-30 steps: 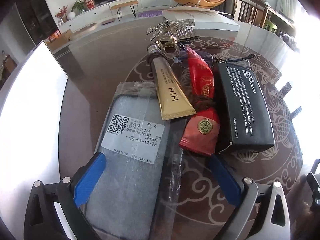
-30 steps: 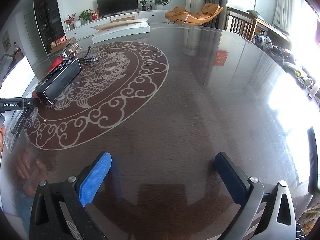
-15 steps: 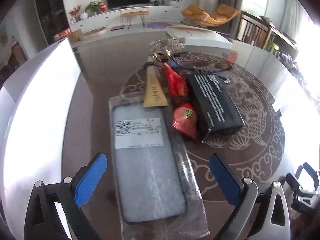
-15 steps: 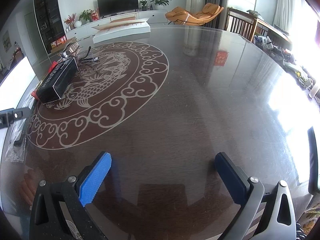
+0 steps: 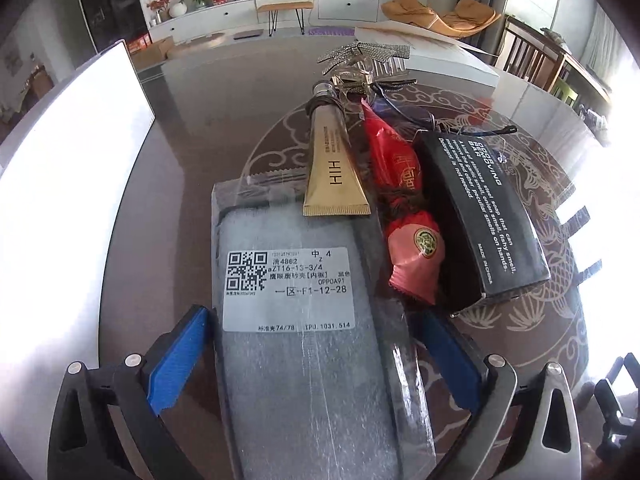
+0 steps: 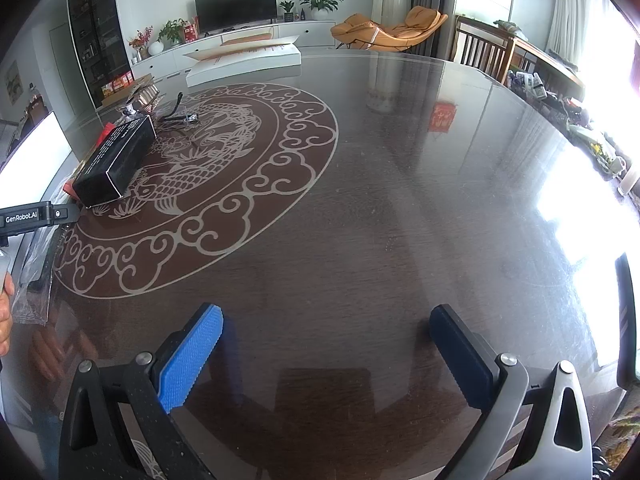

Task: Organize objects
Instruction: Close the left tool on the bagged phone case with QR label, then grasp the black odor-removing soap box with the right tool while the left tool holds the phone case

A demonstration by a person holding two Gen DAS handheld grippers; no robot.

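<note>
A phone case in a clear plastic bag (image 5: 304, 360) with a white QR label lies on the dark glass table (image 6: 400, 220). My left gripper (image 5: 312, 320) is open, its blue pads on either side of the bag. Just beyond lie a gold tube (image 5: 334, 168), two red candy packets (image 5: 414, 256) and a black soap-bar box (image 5: 488, 208), packed side by side. My right gripper (image 6: 326, 316) hangs open over bare table, holding nothing. In the right wrist view the black box (image 6: 116, 160) and the bag (image 6: 36, 276) sit at the far left.
A sparkly hair clip (image 5: 364, 54) and glasses (image 6: 180, 114) lie behind the tube. A white panel (image 5: 68, 184) stands along the left edge. A flat white box (image 6: 244, 60) rests at the table's far side. A hand (image 6: 5, 312) shows at the left.
The left gripper drew back and up half a second ago, then came forward and down, so the bag again fills the space between its fingers. The right gripper has not moved.
</note>
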